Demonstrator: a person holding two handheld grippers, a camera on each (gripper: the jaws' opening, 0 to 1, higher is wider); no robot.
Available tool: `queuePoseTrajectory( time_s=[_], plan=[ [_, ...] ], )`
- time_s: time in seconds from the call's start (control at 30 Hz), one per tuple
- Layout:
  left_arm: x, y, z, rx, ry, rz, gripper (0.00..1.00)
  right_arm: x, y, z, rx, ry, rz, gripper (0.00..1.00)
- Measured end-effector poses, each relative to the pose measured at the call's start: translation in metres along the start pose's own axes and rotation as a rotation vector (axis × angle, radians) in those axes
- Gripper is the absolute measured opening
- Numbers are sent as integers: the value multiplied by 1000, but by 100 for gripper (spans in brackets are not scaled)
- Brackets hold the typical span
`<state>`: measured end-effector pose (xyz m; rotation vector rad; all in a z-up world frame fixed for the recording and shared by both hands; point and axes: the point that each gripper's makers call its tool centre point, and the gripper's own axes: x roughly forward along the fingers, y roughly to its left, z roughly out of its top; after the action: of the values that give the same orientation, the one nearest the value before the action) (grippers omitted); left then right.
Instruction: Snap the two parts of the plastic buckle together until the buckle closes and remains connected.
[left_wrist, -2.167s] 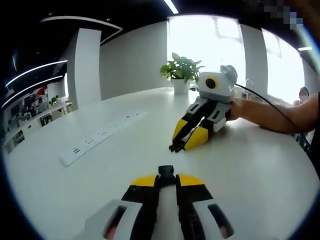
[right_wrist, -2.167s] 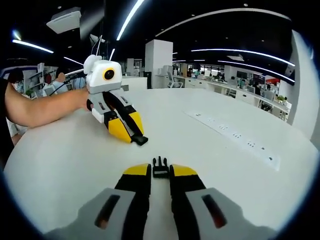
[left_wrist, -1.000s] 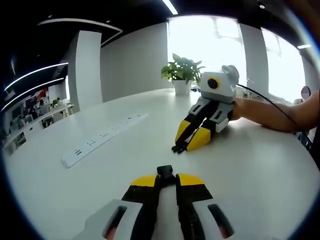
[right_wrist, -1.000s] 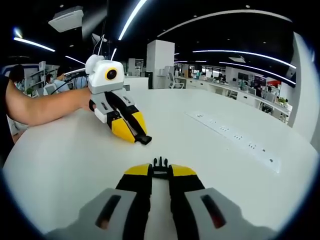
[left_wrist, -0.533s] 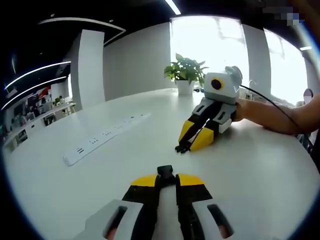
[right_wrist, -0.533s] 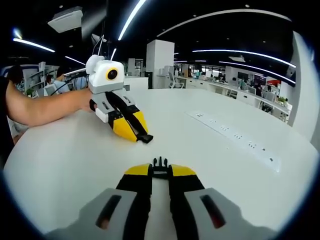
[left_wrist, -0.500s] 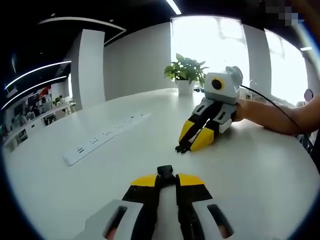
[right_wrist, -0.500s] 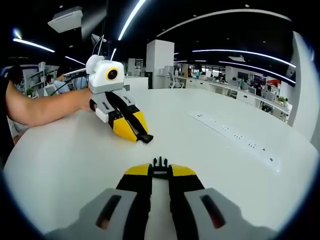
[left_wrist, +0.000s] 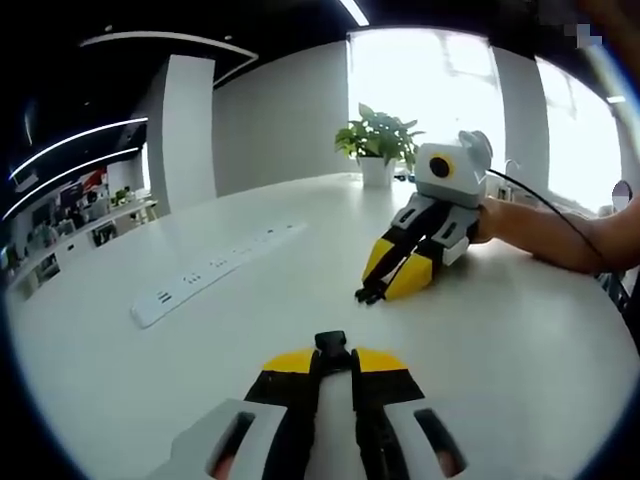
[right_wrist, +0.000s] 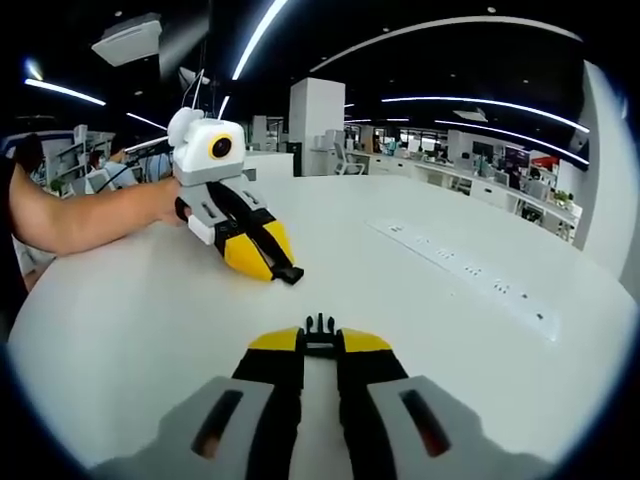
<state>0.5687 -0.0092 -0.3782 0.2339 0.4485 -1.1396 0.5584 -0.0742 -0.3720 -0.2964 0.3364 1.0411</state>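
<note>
My left gripper (left_wrist: 333, 357) is shut on the black socket half of the buckle (left_wrist: 332, 343), which sticks out past its yellow tips. My right gripper (right_wrist: 320, 342) is shut on the black pronged half (right_wrist: 319, 325), prongs pointing forward. Both hover low over the white table (left_wrist: 500, 350). In the left gripper view the right gripper (left_wrist: 376, 290) sits ahead and to the right, its pronged piece (left_wrist: 364, 297) at the tips. In the right gripper view the left gripper (right_wrist: 278, 268) is ahead at the left with the socket half (right_wrist: 290, 275). The two halves are apart, facing each other.
A long white power strip (left_wrist: 215, 268) lies on the table, seen also in the right gripper view as the power strip (right_wrist: 465, 270). A potted plant (left_wrist: 380, 140) stands at the far edge. A person's forearm (right_wrist: 80, 215) holds the left gripper.
Both grippers keep their hold on the buckle halves. In the left gripper view the right gripper has drifted slightly rightward; the gap between the halves is about the same.
</note>
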Motion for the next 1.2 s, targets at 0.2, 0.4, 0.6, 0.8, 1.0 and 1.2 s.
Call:
queuePoseTrajectory(
  time_s=[0.2, 0.4, 0.6, 0.8, 1.0, 1.2],
  plan=[
    [-2, 0, 3, 1, 5, 3, 11, -2, -3, 4, 8, -12, -11, 11],
    [-8, 2, 13, 0, -15, 9, 11, -4, -2, 7, 4, -8, -11, 11],
    [-15, 3, 18, -32, -33, 9, 11, -12, -8, 19, 4, -40, -42, 11],
    [-18, -1, 23, -18, -54, 18, 10, -14, -7, 19, 20, -39, -48, 11],
    [-18, -2, 20, -13, -40, 17, 10, -18, -5, 22, 30, -51, -54, 11],
    [-17, -4, 18, 3, -31, 27, 10, -23, -4, 19, 30, -48, -58, 11]
  ],
)
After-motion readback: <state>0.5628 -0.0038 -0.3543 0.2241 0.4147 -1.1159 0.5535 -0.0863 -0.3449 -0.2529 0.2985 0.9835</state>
